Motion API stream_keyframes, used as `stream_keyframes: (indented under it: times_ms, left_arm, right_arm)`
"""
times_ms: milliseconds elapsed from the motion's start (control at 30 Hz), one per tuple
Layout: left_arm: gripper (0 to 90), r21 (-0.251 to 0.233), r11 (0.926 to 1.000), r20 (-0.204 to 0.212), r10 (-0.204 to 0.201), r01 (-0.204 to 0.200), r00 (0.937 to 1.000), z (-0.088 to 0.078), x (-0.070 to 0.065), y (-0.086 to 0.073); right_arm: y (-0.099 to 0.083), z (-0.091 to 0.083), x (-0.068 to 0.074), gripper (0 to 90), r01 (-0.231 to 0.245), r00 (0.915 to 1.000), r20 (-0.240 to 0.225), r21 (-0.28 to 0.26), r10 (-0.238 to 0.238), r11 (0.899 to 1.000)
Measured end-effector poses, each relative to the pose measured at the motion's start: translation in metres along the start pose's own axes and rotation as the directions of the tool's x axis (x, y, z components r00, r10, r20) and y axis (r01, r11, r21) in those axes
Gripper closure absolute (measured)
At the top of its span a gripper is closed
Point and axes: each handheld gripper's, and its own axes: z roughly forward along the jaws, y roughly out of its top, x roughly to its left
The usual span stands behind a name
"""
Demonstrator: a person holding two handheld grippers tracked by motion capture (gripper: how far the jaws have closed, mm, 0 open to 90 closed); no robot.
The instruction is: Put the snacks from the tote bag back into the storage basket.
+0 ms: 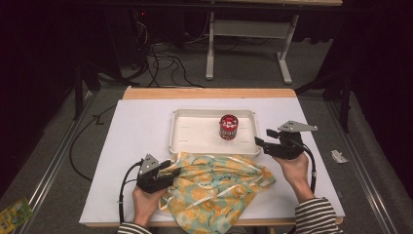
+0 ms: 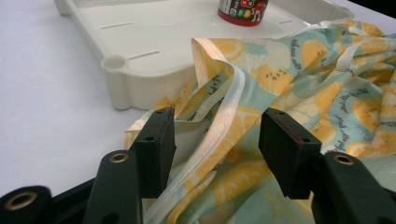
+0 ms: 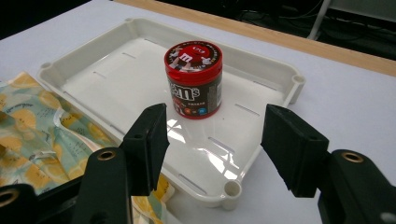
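A white tray (image 1: 187,131) (image 2: 154,51) (image 3: 107,74) lies mid-table, and a red-lidded candy jar (image 1: 228,126) (image 2: 243,9) (image 3: 194,79) stands upright in it. In front of the tray a crumpled lemon-print cloth (image 1: 219,183) (image 2: 299,79) (image 3: 32,121) lies against the tray's front wall. My left gripper (image 1: 170,168) (image 2: 217,126) is open at the cloth's left edge. A white hem runs between its jaws, and the pads do not press on it. My right gripper (image 1: 260,141) (image 3: 215,126) is open and empty, over the tray's front right corner and facing the jar.
The white table top (image 1: 136,136) has bare room left and right of the tray. Its wooden far edge (image 1: 209,92) faces a desk frame (image 1: 210,48) and floor cables (image 1: 165,63). A green packet (image 1: 14,214) lies on the floor at lower left.
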Motion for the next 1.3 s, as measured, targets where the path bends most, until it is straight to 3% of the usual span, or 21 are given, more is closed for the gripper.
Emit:
stream_keyframes:
  times_ms: [267, 400, 667, 1300]
  left_arm:
    - [45.9, -0.004, 0.9998, 0.022, 0.019, -0.019, 0.9996, -0.005, -0.003, 0.004]
    - [42.5, -0.009, 0.9995, 0.015, 0.032, -0.032, 0.9994, -0.008, -0.006, 0.006]
    - [38.4, -0.004, 0.9992, 0.043, 0.040, -0.040, 0.9983, -0.012, -0.010, 0.008]
    - [30.8, -0.042, 0.9990, 0.094, 0.021, -0.017, 0.9954, -0.026, -0.015, 0.017]
  right_arm:
    - [-0.008, -0.010, -0.003, 41.4, -0.021, 0.9998, 0.005, -0.014, 0.021, 1.000]
    - [-0.014, -0.012, -0.004, 41.4, -0.024, 0.9997, 0.008, -0.016, 0.025, 1.000]
    - [-0.023, -0.019, -0.006, 41.5, -0.033, 0.9993, 0.019, -0.020, 0.033, 0.999]
    - [-0.044, -0.027, -0.002, 41.5, -0.027, 0.9989, 0.038, -0.012, 0.027, 1.000]
